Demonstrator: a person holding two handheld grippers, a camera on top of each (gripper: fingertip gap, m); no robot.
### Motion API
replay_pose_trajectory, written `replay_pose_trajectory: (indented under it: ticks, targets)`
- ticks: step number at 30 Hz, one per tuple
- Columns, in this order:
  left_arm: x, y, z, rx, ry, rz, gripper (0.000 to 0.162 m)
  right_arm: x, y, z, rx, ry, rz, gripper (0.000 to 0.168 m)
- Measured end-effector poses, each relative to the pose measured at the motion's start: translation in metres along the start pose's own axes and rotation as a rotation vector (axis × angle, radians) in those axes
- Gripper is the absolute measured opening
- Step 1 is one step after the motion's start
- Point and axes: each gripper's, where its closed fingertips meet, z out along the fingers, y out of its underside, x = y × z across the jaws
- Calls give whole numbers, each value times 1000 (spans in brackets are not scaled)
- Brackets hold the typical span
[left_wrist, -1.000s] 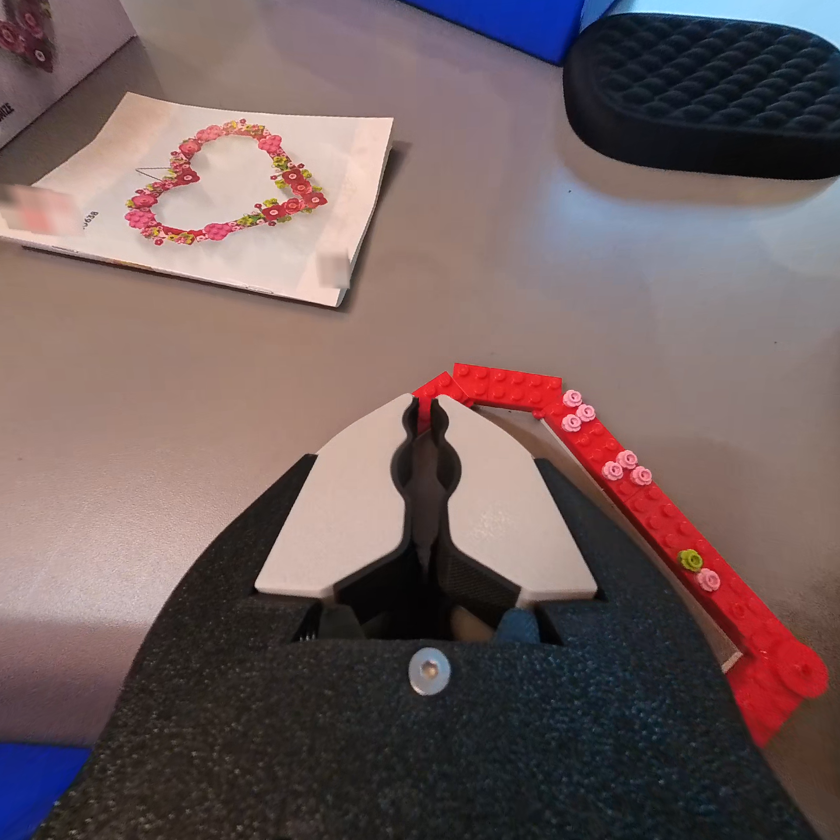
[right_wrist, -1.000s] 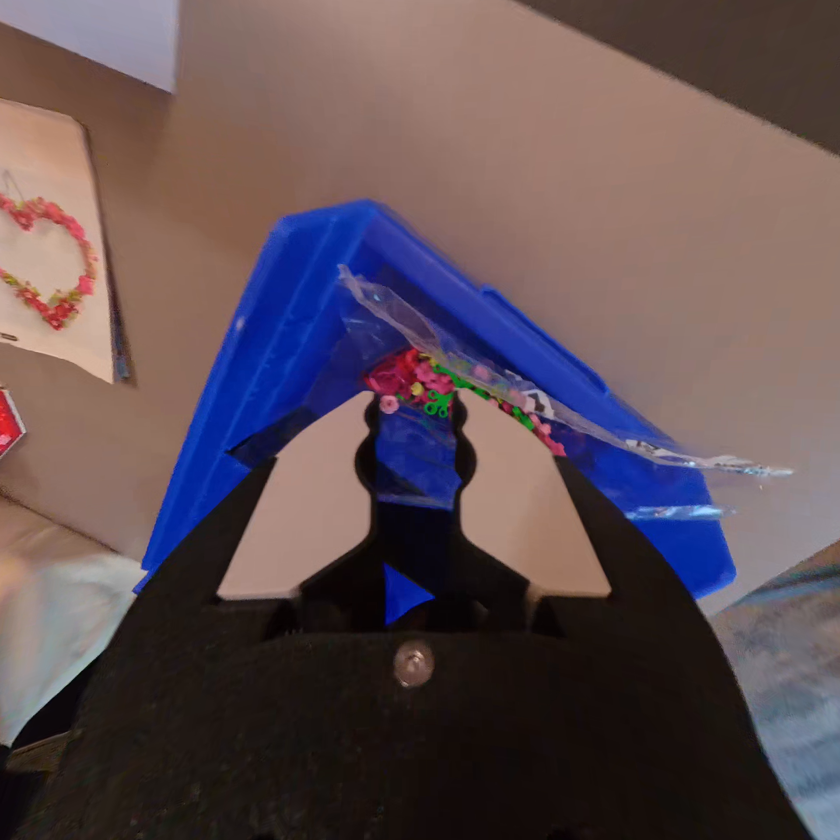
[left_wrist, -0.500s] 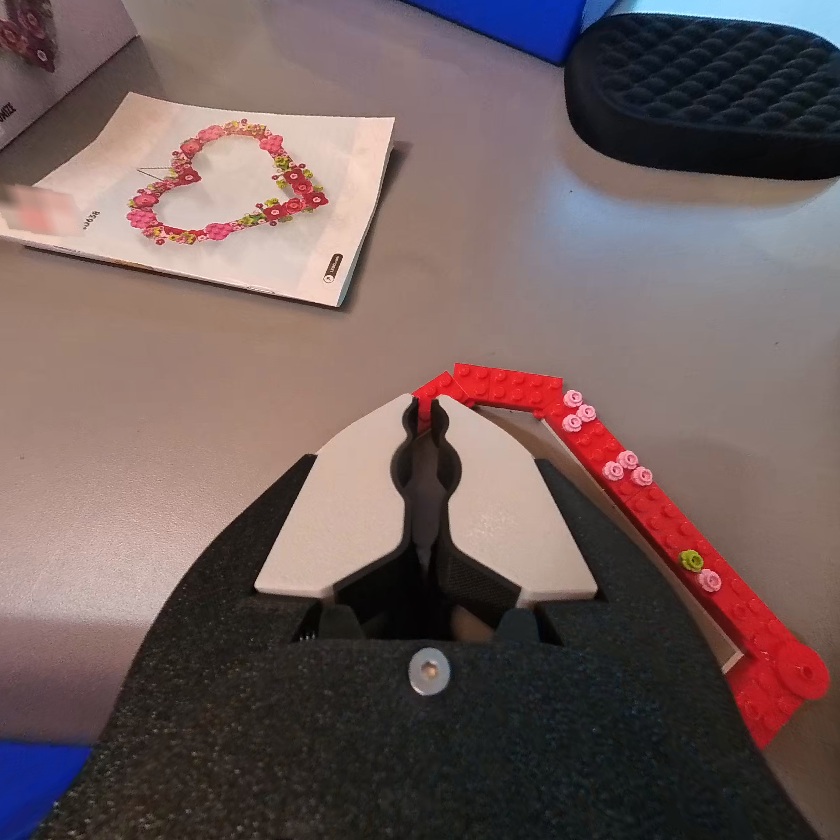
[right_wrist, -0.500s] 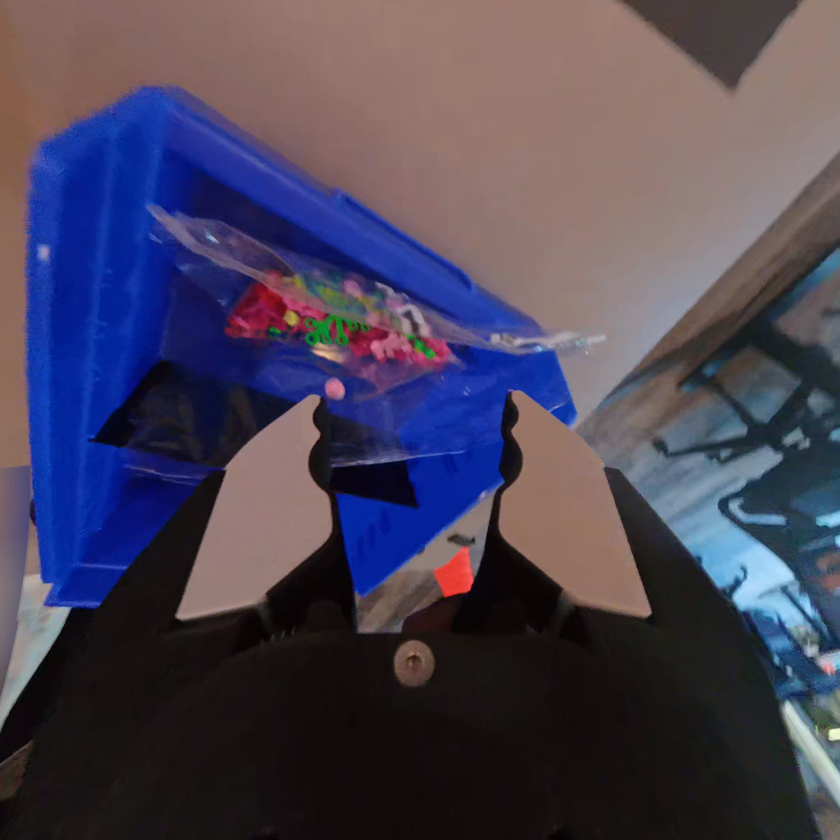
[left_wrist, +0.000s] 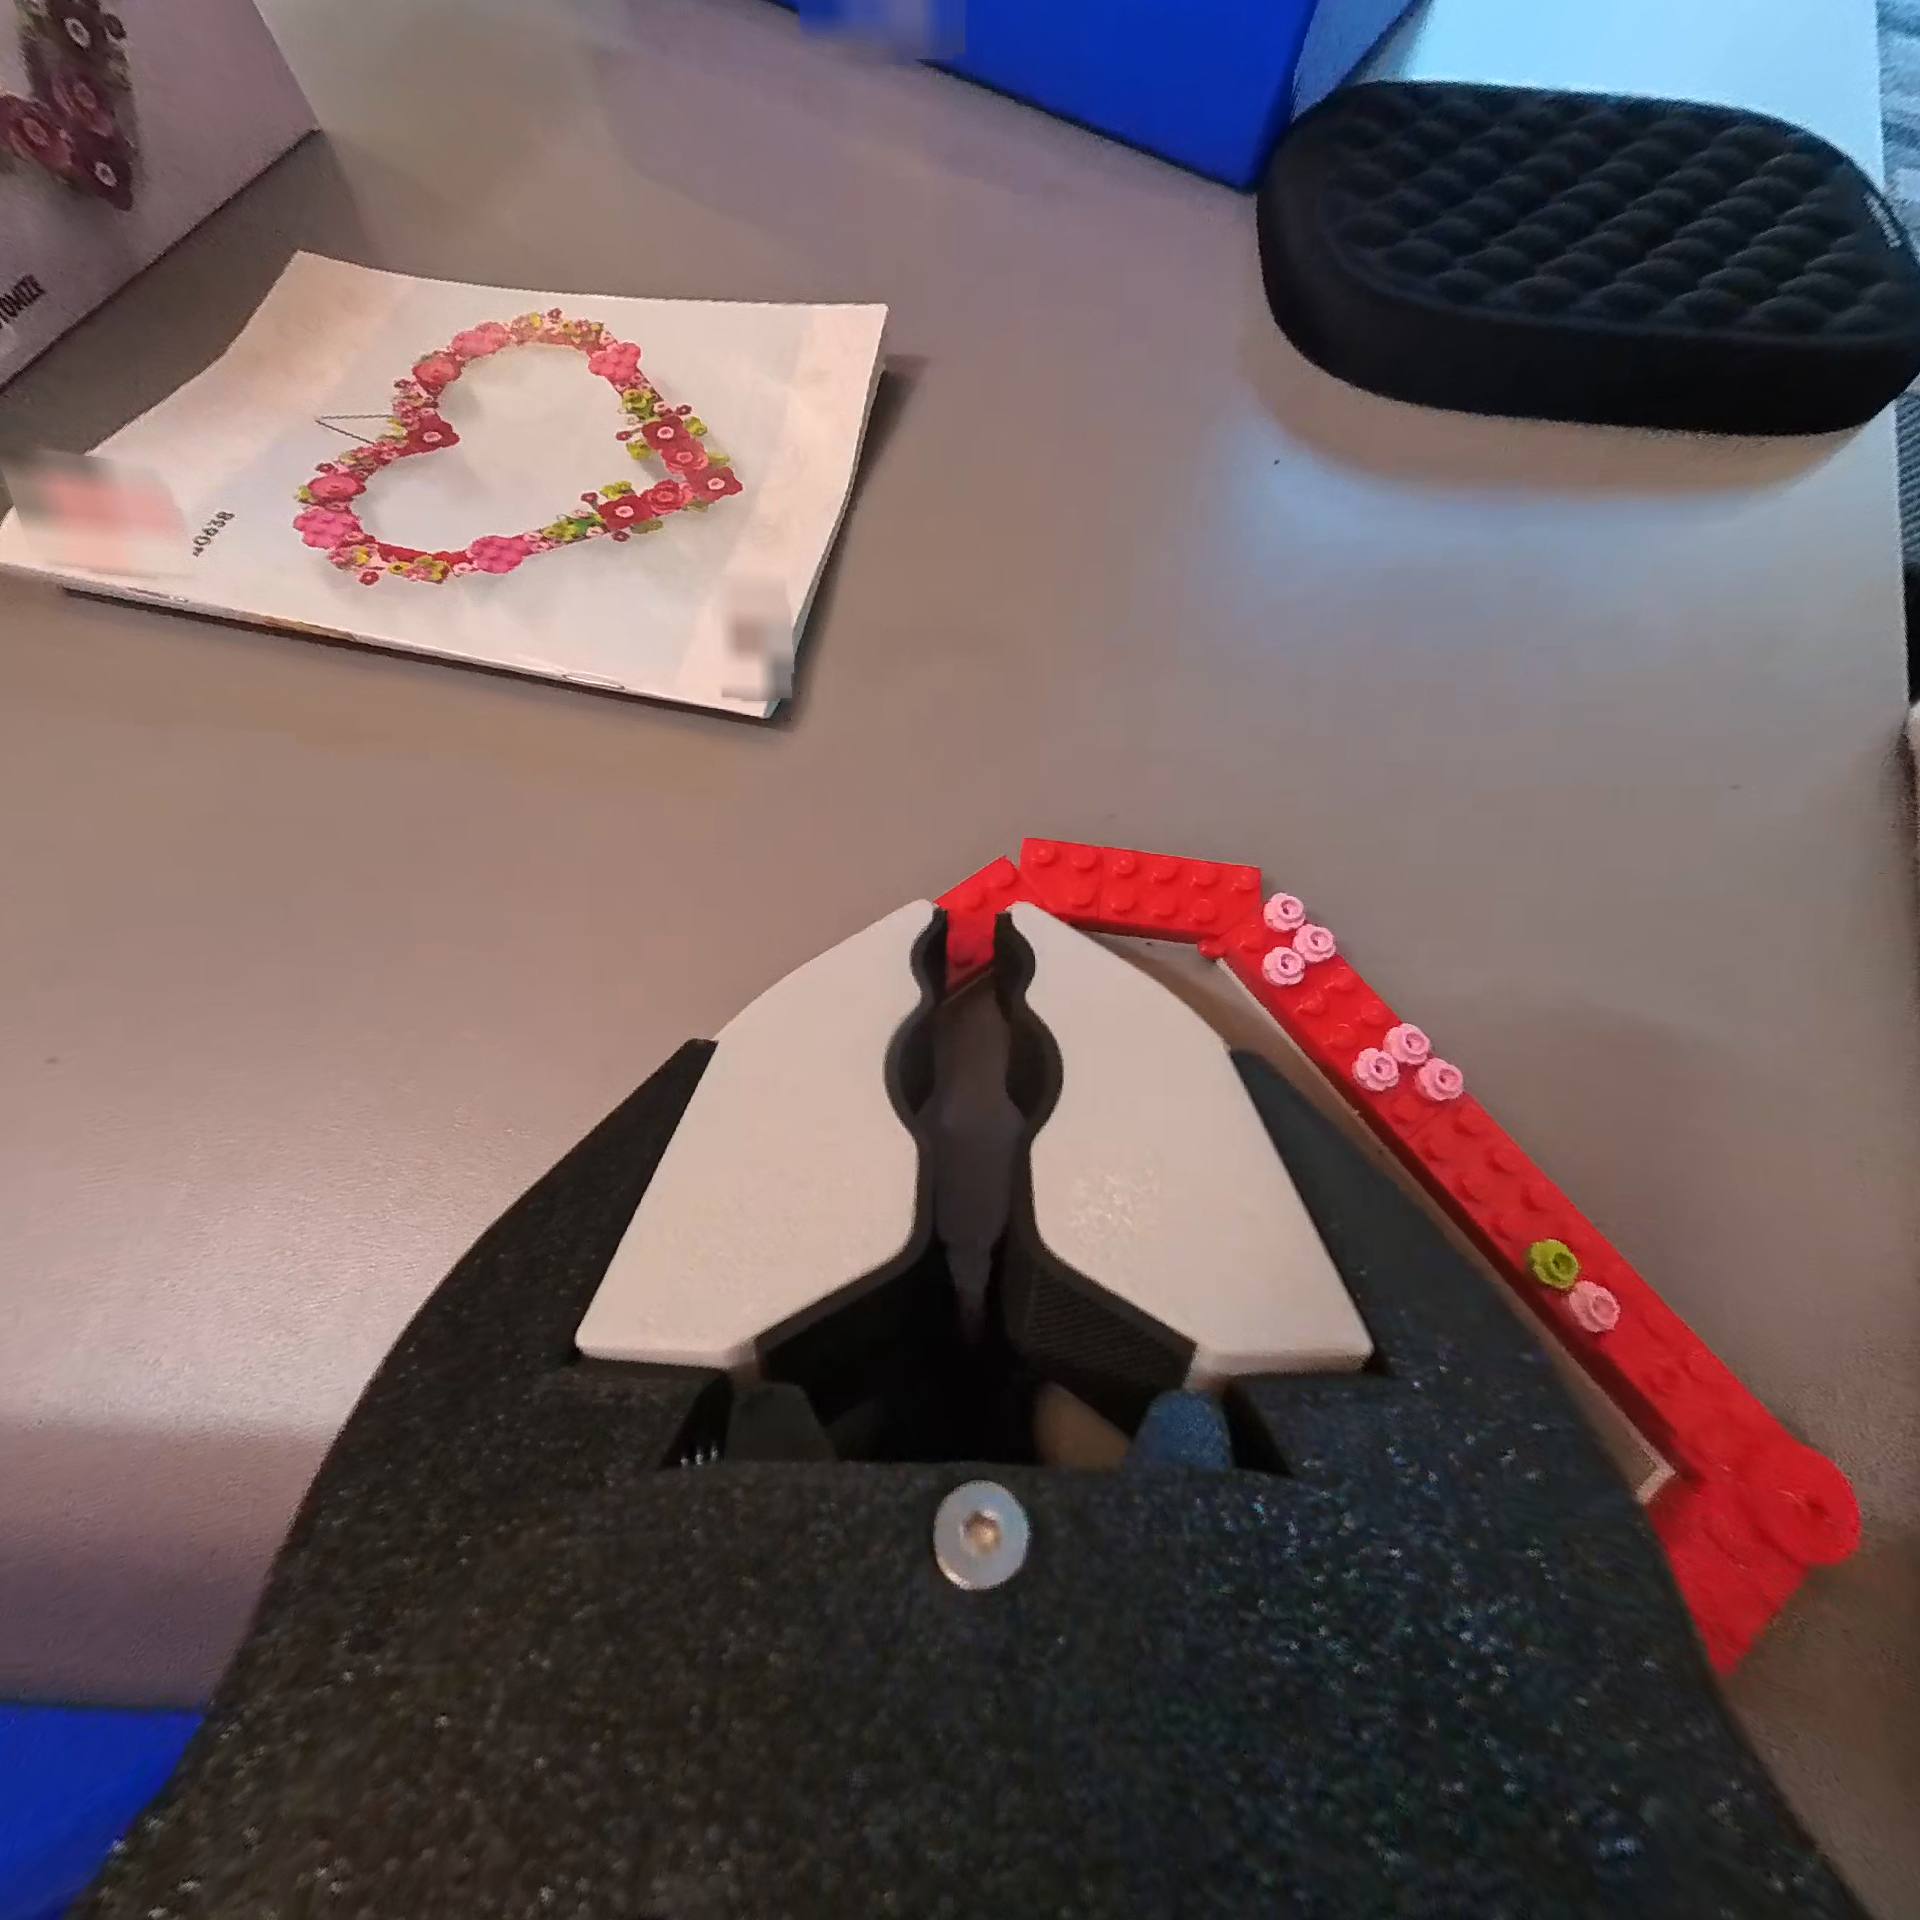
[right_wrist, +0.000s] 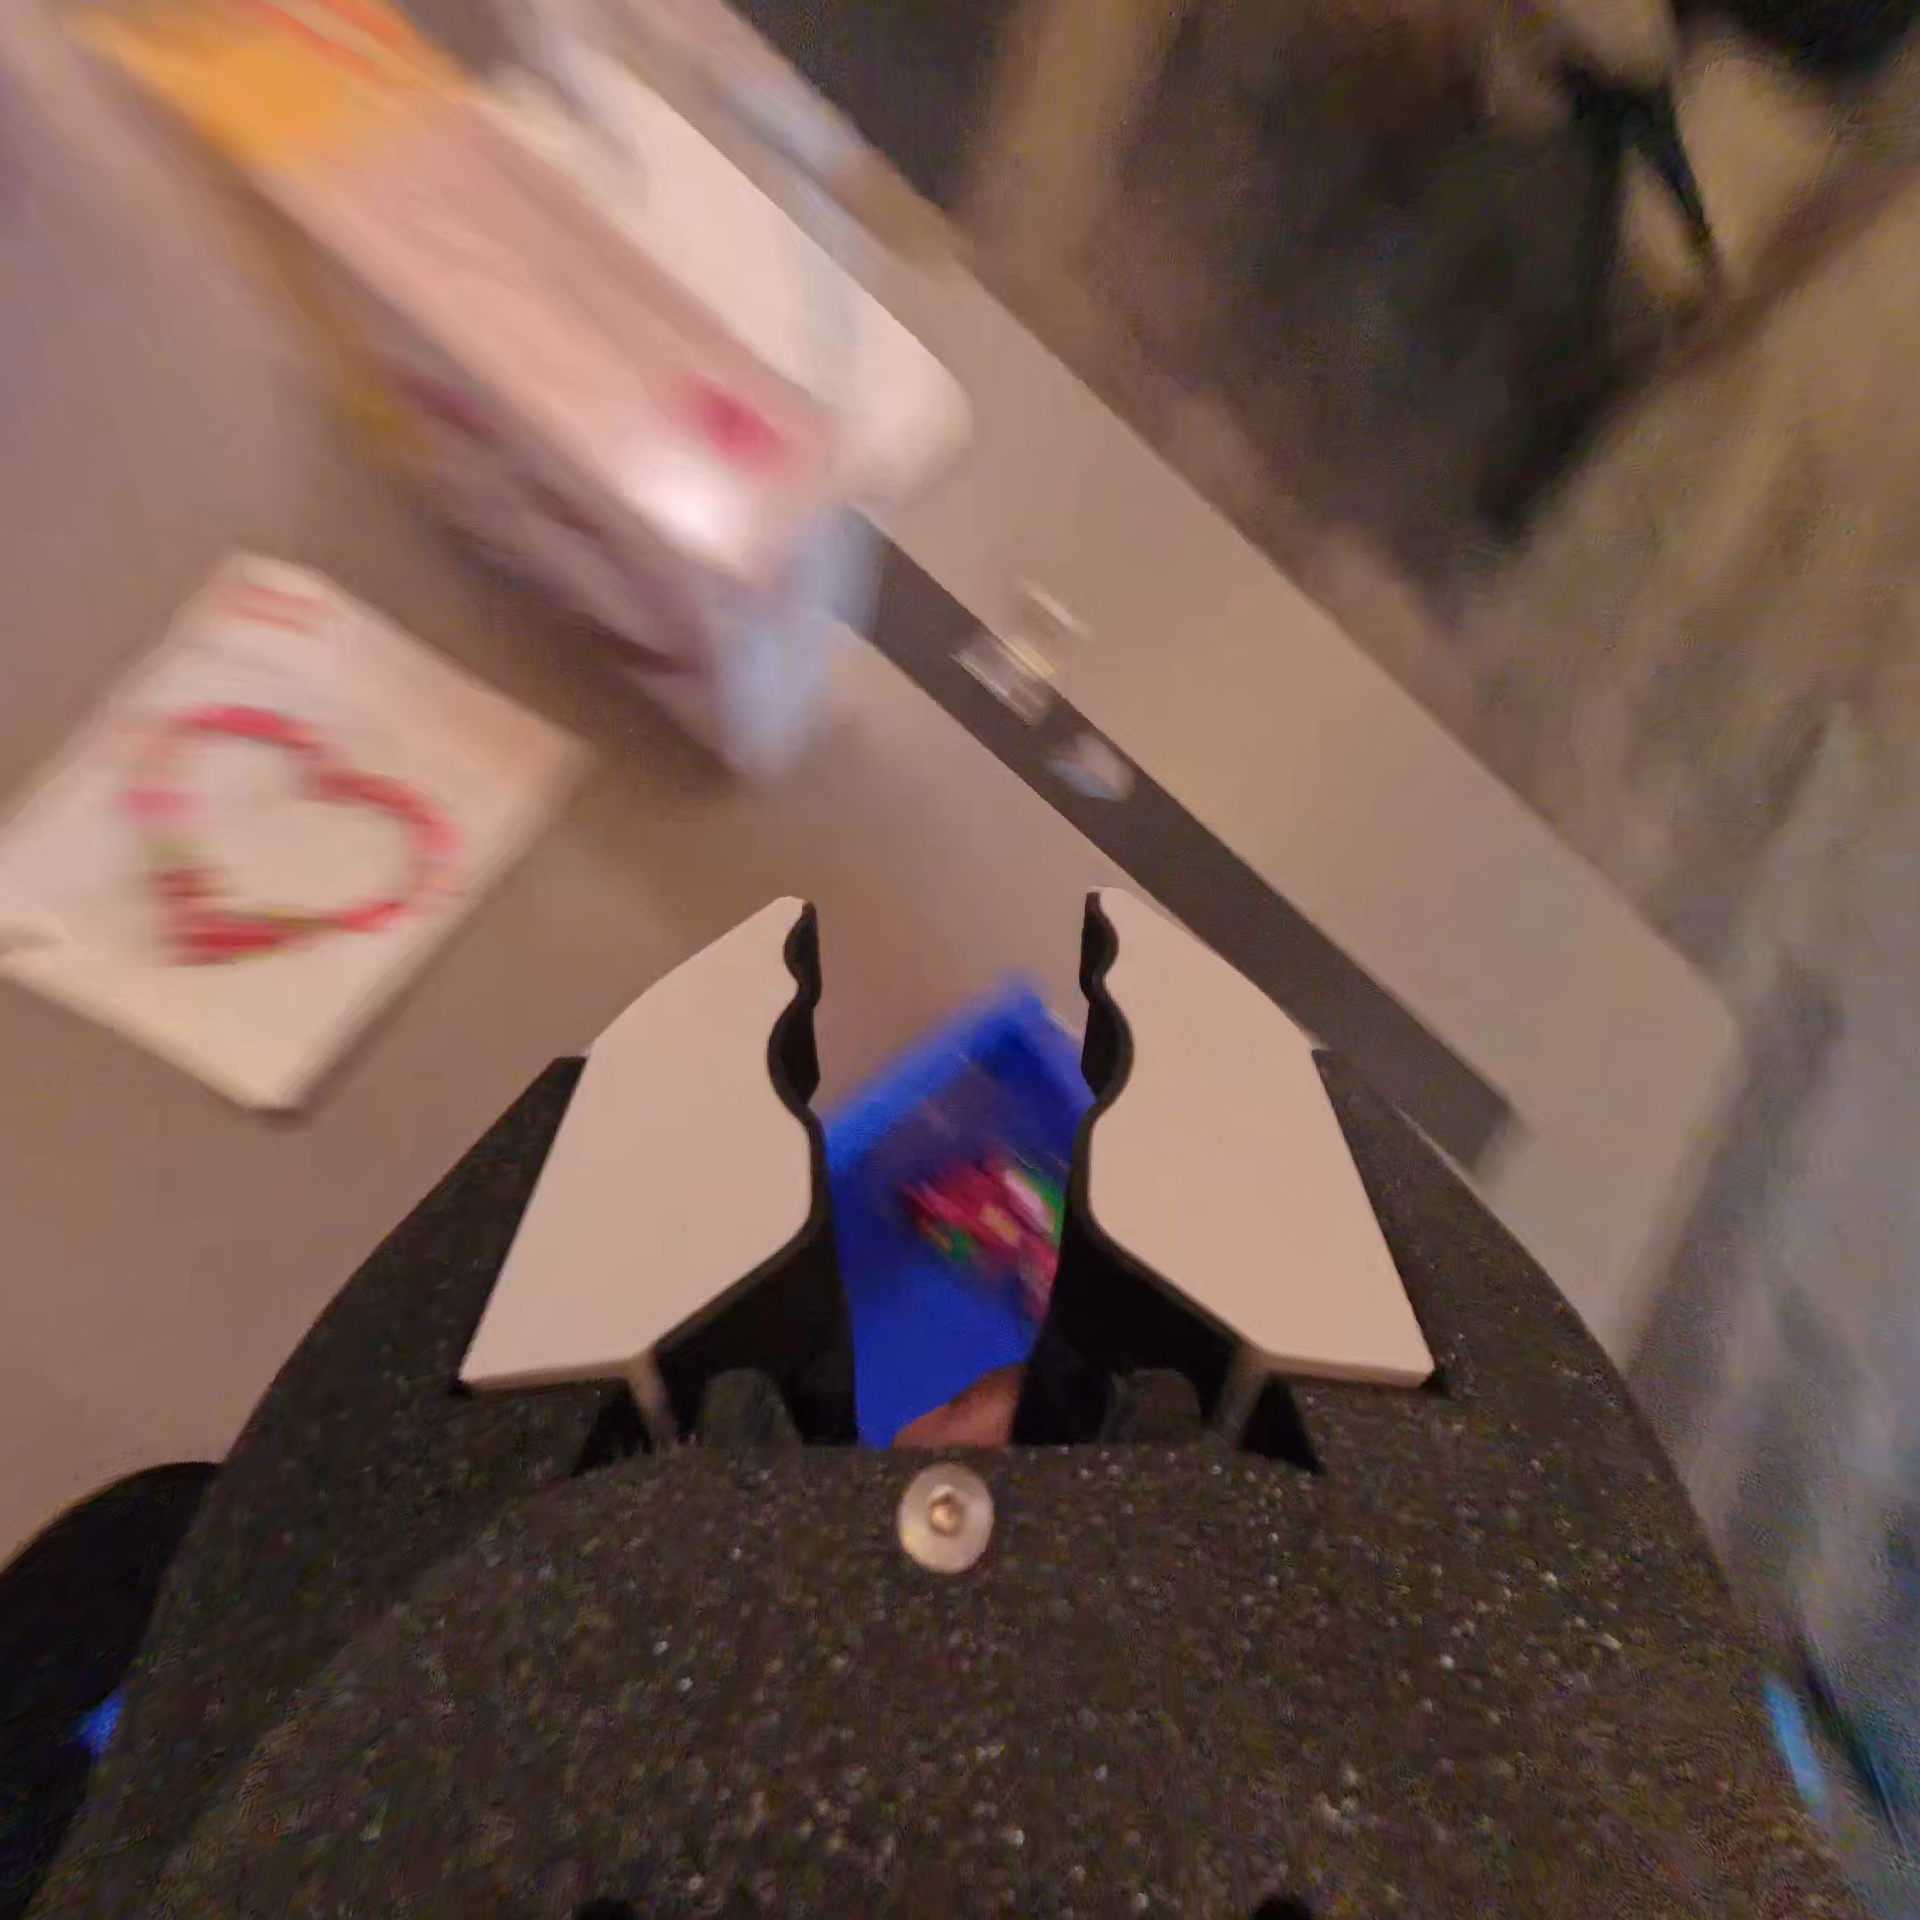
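L gripper (left_wrist: 971, 928) is pinching red brick frame (left_wrist: 1455, 1153) running near-right w/ pink studs; R gripper (right_wrist: 945, 914) is gaping over blue bin (right_wrist: 935, 1226).

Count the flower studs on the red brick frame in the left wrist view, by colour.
On the red brick frame:
Pink flower studs: 7
Green flower studs: 1
Total: 8

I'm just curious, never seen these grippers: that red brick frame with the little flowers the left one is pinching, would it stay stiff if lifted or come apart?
The red brick frame is probably light and fairly stiff, being thin plates. Pinched only at one end by the left gripper, its long arm might sag or separate at a joint. The pink flower studs could pop off if bumped.
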Motion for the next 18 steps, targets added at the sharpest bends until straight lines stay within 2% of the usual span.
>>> replay_pose_trajectory:
  ticks: [1,3,5,7,9,11,18]
  targets:
    - [1,-2,-2,9,6,6,8,-51,-12,-5,119,-98,-73,47]
    - [5,-7,-8,37,28,43,6,-160,-6,-10,213,-332,-230,41]
    - [20,-10,-14,50,99,103,4,-268,28,-11,219,-591,-397,28]
    - [44,-9,-20,43,224,160,4,-349,71,-10,180,-796,-532,25]
    - [59,-7,-22,22,277,177,6,-384,96,3,155,-817,-600,22]
    - [65,-8,-21,15,274,176,9,-401,104,9,192,-844,-631,19]
    - [62,6,-7,-114,175,126,18,-406,99,21,250,-948,-803,13]
